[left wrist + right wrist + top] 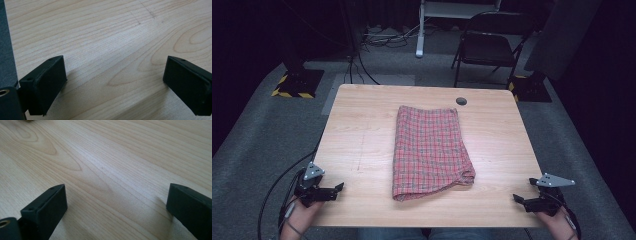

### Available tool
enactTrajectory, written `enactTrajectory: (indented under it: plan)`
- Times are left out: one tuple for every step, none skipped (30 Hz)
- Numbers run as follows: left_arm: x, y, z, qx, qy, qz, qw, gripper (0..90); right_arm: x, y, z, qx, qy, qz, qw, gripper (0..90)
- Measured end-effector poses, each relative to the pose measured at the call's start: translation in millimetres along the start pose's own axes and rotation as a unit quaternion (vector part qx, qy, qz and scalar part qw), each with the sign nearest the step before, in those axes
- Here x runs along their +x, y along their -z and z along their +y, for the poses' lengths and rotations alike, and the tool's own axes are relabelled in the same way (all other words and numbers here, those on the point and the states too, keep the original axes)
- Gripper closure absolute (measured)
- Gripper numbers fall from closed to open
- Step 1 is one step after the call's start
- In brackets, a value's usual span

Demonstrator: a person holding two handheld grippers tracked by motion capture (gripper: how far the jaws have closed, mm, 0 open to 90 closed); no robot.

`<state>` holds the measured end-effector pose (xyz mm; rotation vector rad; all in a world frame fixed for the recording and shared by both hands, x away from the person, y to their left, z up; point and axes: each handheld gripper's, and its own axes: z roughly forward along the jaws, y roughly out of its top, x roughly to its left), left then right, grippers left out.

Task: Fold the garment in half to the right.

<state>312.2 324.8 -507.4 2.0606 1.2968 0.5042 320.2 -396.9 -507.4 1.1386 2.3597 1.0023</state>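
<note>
Both claws released, nothing between the jaws: left gripper (338,189) and right gripper (518,199) sit at the near corners of a pale wood-grain table (362,130). Folded red plaid cloth (429,150) lies between them, farther in. Beyond: grey carpet (257,135), black folding chair (487,47).

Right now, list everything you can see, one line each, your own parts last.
cloth: one, red plaid, folded, middle of the table
table: one, light wood, centre of the floor
round hole: one, dark, far right of the tabletop
folding chair: one, black, behind the table
weighted bases: two, black with yellow stripes, beyond the far corners
left gripper: one, black, open, near left edge
right gripper: one, black, open, near right edge
</note>
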Motion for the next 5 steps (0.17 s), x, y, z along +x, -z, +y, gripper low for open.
enactTrajectory:
  plan:
    - [0.0, 0.0, 0.0, 0.000, 0.000, 0.000, 1.0000, 4.9, 0.0, 0.0, 0.0, 0.000, 0.000, 0.000, 1.0000, 3.4]
    - [-0.1, 0.0, 0.0, 0.000, 0.000, 0.000, 1.0000, 4.8, 0.0, 0.0, 0.0, 0.000, 0.000, 0.000, 1.0000, 3.4]
    - [-0.1, 0.0, 0.0, 0.001, 0.000, 0.000, 1.0000, 4.8, 0.0, 0.0, 0.0, 0.000, 0.000, 0.000, 1.0000, 3.4]
    - [-0.2, -0.1, 0.1, 0.001, -0.001, -0.001, 1.0000, 4.4, 0.0, 0.0, 0.0, 0.000, 0.000, 0.000, 1.0000, 3.5]
    - [-0.4, -0.1, 0.1, 0.002, -0.002, -0.001, 1.0000, 3.9, 0.0, 0.0, 0.0, 0.000, 0.000, 0.000, 1.0000, 3.5]
